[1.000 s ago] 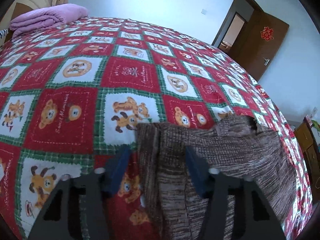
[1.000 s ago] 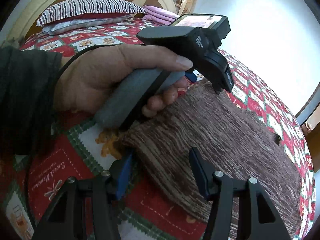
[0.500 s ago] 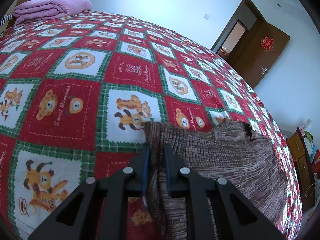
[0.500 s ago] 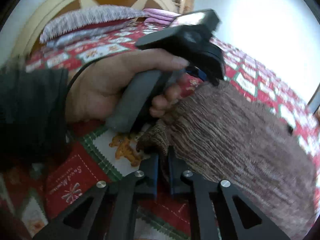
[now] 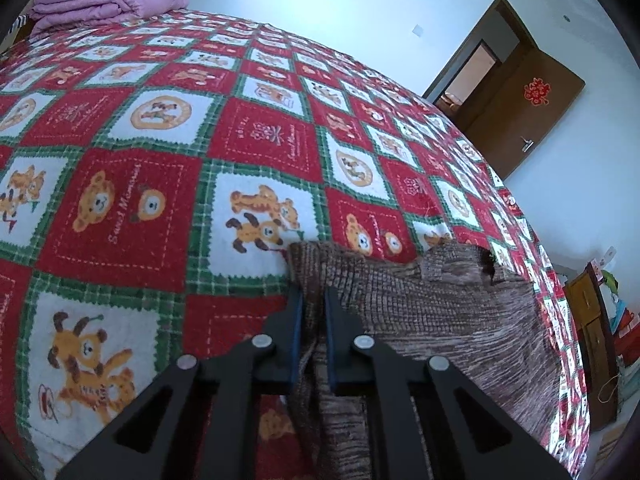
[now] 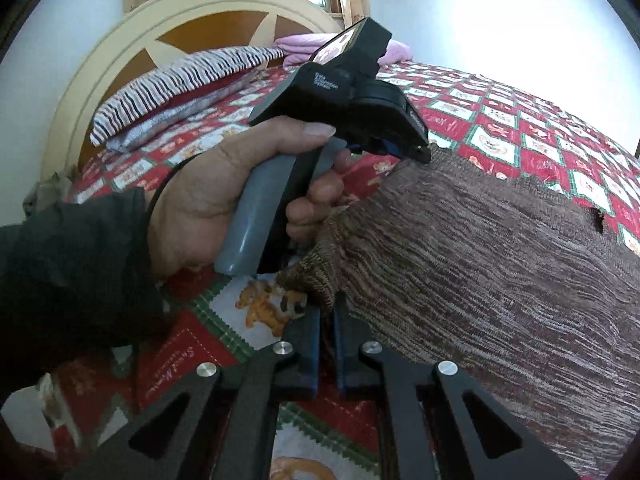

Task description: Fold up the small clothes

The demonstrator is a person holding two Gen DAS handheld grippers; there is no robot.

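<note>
One brown knitted garment (image 5: 440, 320) is lying on the bedspread (image 5: 160, 200) near the bed's foot-end corner, and two grippers are pinching it at neighbouring corners. The left gripper (image 5: 313, 304) is sitting with its jaws pressed together on a bunched edge of the knit, and the right gripper (image 6: 327, 316) is clamping another bunched corner the same way. Only the right wrist view is showing the left hand (image 6: 224, 200) wrapped around its grey handle, plus one arched headboard (image 6: 120, 80) and one striped pillow (image 6: 172, 84) at the bed's head end. Only the left wrist view is showing one open brown door (image 5: 520, 112) (a red ornament hanging on it) and the folded purple blanket (image 5: 104, 8) lying in full at the far corner.
</note>
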